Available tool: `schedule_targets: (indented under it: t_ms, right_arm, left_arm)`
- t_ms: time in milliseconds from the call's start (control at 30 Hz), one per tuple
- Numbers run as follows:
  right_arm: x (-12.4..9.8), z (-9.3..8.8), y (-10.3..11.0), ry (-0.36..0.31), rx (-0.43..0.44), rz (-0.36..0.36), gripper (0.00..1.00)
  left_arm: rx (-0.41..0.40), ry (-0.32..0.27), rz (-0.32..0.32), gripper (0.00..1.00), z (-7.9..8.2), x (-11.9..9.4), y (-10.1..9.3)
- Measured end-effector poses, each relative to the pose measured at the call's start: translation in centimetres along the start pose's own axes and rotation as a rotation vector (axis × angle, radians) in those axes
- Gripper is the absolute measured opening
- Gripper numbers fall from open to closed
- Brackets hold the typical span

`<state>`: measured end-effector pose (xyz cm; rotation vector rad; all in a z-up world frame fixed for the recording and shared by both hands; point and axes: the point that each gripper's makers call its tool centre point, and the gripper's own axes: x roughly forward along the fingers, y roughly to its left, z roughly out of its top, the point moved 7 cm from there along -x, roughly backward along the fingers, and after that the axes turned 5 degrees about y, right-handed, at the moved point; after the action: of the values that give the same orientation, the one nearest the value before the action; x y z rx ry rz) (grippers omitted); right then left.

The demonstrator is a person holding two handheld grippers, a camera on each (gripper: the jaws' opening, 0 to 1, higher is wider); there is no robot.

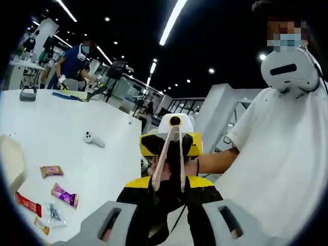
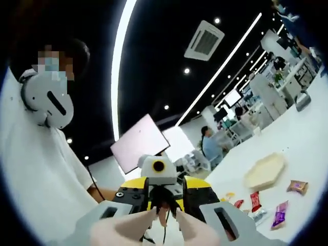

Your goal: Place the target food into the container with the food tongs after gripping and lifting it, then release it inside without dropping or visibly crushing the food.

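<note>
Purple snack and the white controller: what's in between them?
Nothing. In the left gripper view, bare white table runs between the purple snack and the white controller.

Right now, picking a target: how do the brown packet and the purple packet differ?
Colour: the brown packet is tan-brown, the purple packet bright purple. Position: the brown packet lies nearer the container, the purple packet nearer the clear packet. Both lie flat on the white table, untouched.

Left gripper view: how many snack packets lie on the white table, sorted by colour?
Brown packet: 1
Purple packet: 1
Red packet: 1
Clear packet: 1
Orange packet: 1
Total: 5
</note>
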<state>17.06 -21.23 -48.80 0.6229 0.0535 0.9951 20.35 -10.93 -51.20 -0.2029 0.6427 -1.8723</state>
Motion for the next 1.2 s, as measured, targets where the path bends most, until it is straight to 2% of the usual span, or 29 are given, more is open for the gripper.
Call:
schedule_targets:
  t_ms: [267, 433, 633, 767, 900, 1033, 1200]
  right_arm:
    - [0.1, 0.0, -0.2, 0.057, -0.008, 0.01, 0.22]
    - [-0.6, -0.3, -0.7, 0.13, -0.024, 0.004, 0.22]
    - [-0.9, -0.4, -0.8, 0.141, -0.017, -0.002, 0.22]
    - [-1.1, -0.2, -1.0, 0.131, -0.013, -0.014, 0.21]
    - [-1.1, 0.0, -1.0, 0.124, -0.017, -0.01, 0.21]
    - [-1.2, 0.2, -0.9, 0.116, -0.005, -0.003, 0.22]
    - [-1.2, 0.2, -0.8, 0.132, -0.002, 0.005, 0.22]
  left_arm:
    - [0.004, 0.007, -0.002, 0.15, -0.1, 0.0, -0.3]
    - [0.005, -0.045, 0.005, 0.13, 0.8, -0.7, -0.1]
    - [0.001, -0.062, 0.005, 0.12, 0.9, -0.5, -0.1]
    - [-0.046, -0.163, -0.021, 0.09, 0.9, -0.1, 0.0]
    - [-0.061, -0.231, -0.035, 0.07, 0.6, 0.2, -0.1]
    - [-0.057, -0.269, -0.035, 0.08, 0.4, 0.4, -0.3]
    - [-0.033, -0.274, -0.033, 0.08, 0.6, 0.3, -0.3]
